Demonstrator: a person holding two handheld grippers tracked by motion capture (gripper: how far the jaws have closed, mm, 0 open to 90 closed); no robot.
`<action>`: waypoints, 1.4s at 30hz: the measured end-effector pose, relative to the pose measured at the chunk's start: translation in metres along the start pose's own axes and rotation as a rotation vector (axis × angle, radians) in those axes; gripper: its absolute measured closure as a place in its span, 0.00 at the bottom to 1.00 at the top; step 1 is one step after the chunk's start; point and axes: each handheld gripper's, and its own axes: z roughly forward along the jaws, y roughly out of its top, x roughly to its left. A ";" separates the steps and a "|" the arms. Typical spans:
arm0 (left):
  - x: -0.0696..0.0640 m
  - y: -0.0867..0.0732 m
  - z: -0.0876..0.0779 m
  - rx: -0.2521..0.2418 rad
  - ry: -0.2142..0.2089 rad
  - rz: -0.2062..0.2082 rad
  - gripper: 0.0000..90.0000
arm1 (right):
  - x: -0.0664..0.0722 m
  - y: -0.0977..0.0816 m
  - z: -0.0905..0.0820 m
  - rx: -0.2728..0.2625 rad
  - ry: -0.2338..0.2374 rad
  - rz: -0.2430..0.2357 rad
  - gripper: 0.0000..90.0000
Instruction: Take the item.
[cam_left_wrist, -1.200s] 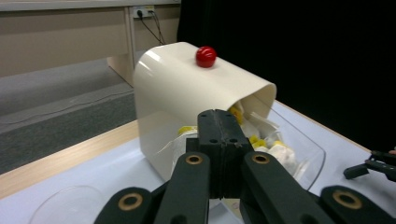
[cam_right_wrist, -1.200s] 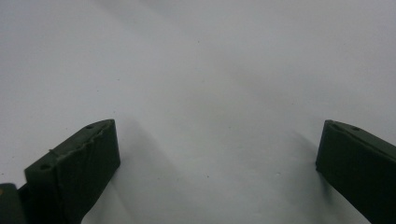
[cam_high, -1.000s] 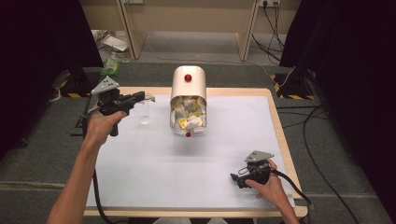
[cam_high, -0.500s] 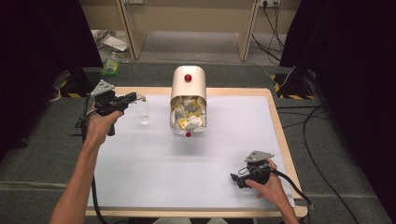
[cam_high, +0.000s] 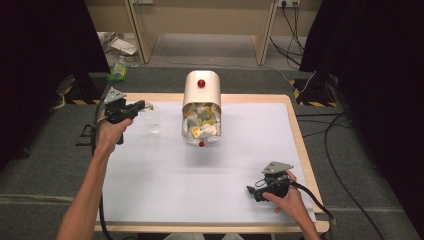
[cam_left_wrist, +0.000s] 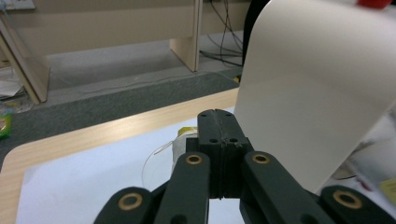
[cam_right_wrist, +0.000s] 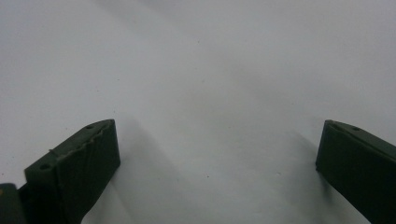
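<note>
A cream, round-topped dispenser (cam_high: 201, 95) with a red knob stands at the back middle of the white table (cam_high: 250, 140); its clear front shows several white and yellow sachets (cam_high: 202, 122). A clear glass (cam_high: 151, 121) stands to its left. My left gripper (cam_high: 141, 105) hovers level just left of the glass, jaws shut. In the left gripper view a small white sachet with a yellow top (cam_left_wrist: 183, 140) sits just under the shut gripper tips (cam_left_wrist: 218, 114), by the glass rim (cam_left_wrist: 152, 161). Whether the jaws pinch it I cannot tell. My right gripper (cam_high: 251, 192) rests open at the front right, nothing between its jaws (cam_right_wrist: 219, 154).
The dispenser wall (cam_left_wrist: 317, 93) stands close on the right in the left gripper view. Beyond the table's wooden far edge (cam_high: 250, 97) lie dark carpet, light wooden furniture legs (cam_high: 142, 35) and cables (cam_high: 295, 20). Litter (cam_high: 120, 70) lies on the floor at the back left.
The left hand and gripper have sunk a little and drifted left, away from above the glass. The right hand has stayed put.
</note>
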 end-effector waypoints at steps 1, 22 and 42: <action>0.002 -0.002 0.002 0.007 0.005 -0.002 1.00 | 0.000 0.000 0.000 0.000 0.000 0.000 0.00; 0.008 -0.014 0.025 0.061 0.007 -0.021 0.99 | 0.000 0.000 0.000 0.002 0.000 0.000 0.00; 0.012 -0.022 0.042 0.086 0.038 0.002 0.99 | 0.000 0.000 0.000 0.002 0.000 0.000 0.00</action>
